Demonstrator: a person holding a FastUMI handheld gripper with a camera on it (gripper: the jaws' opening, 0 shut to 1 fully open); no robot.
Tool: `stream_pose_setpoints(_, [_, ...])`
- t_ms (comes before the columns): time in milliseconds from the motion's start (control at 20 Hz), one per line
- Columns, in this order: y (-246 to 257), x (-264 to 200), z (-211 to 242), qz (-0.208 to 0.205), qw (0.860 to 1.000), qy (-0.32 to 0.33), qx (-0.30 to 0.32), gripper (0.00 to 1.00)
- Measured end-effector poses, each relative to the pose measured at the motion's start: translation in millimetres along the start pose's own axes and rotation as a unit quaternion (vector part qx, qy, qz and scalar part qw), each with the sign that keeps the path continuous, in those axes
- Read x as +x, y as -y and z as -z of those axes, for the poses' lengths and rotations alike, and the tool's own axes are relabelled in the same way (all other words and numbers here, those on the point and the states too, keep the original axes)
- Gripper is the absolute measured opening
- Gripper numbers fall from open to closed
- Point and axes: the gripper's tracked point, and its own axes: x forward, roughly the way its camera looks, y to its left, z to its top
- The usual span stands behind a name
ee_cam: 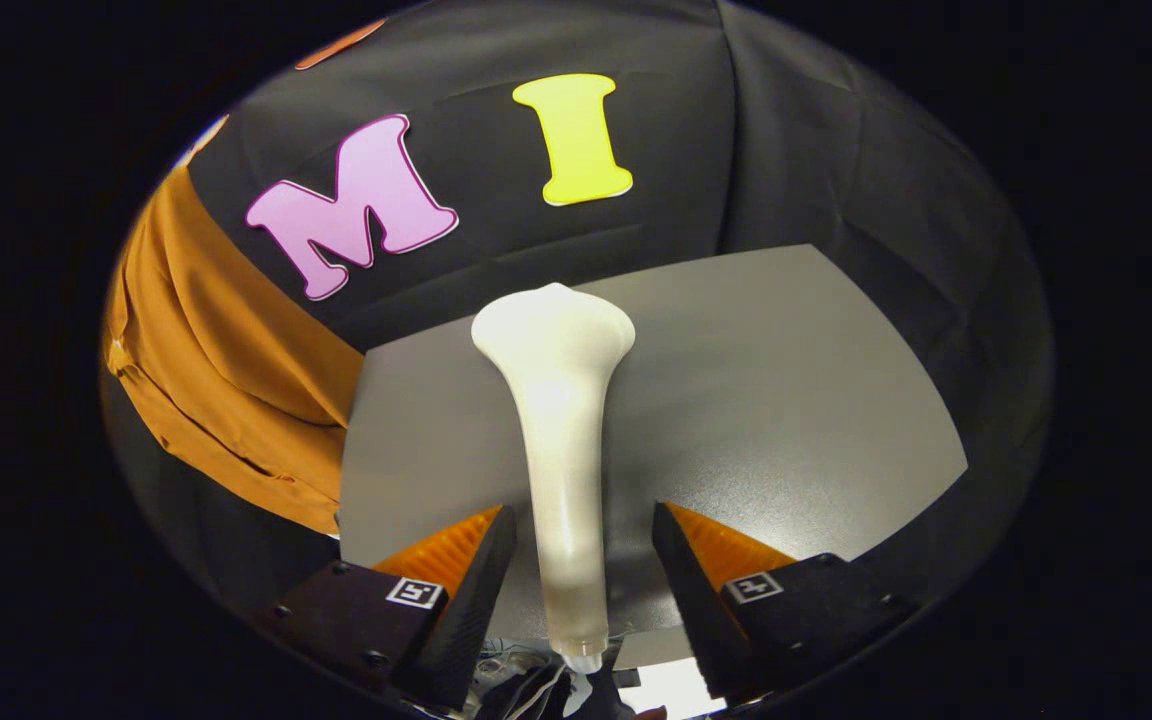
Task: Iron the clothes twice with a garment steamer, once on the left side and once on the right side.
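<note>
While the gripper (584, 545) straddles the garment steamer (558, 430), nothing's actually clamped yet.

From the gripper view, the fingers are spread apart with the steamer's slim handle lying between them, gaps showing on both sides, so I'd say it's lined up for a grab and not holding. The steamer lies on the grey table (786, 400), wide head pointing away beyond the fingers, which makes the handle the easy end to take. The orange garment (226, 370) hangs off to the side against the booth's black cloth wall, well apart from the steamer. Nothing sits in the way.
</note>
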Motion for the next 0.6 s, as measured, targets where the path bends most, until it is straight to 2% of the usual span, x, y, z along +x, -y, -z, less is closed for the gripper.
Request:
stream_pose_setpoints(100, [-1.6, 10.2, 6.9, 0.001, 1.000, -0.011, -0.001, 0.72])
stream_pose_setpoints(250, [-5.9, 19.5, 10.6, -0.008, 1.000, -0.006, -0.013, 0.41])
stream_pose_setpoints(300, [-6.9, 23.9, 11.4, -0.011, 1.000, 0.006, -0.026, 0.36])
stream_pose_setpoints(350, [-8.2, 20.2, 3.1, -0.022, 0.999, 0.018, -0.034, 0.34])
stream_pose_setpoints(400, [-9.2, 14.2, 2.0, -0.030, 0.998, 0.029, -0.037, 0.28])
stream_pose_setpoints(600, [-4.5, -4.7, -6.0, -0.016, 0.993, 0.115, -0.025, 0.28])
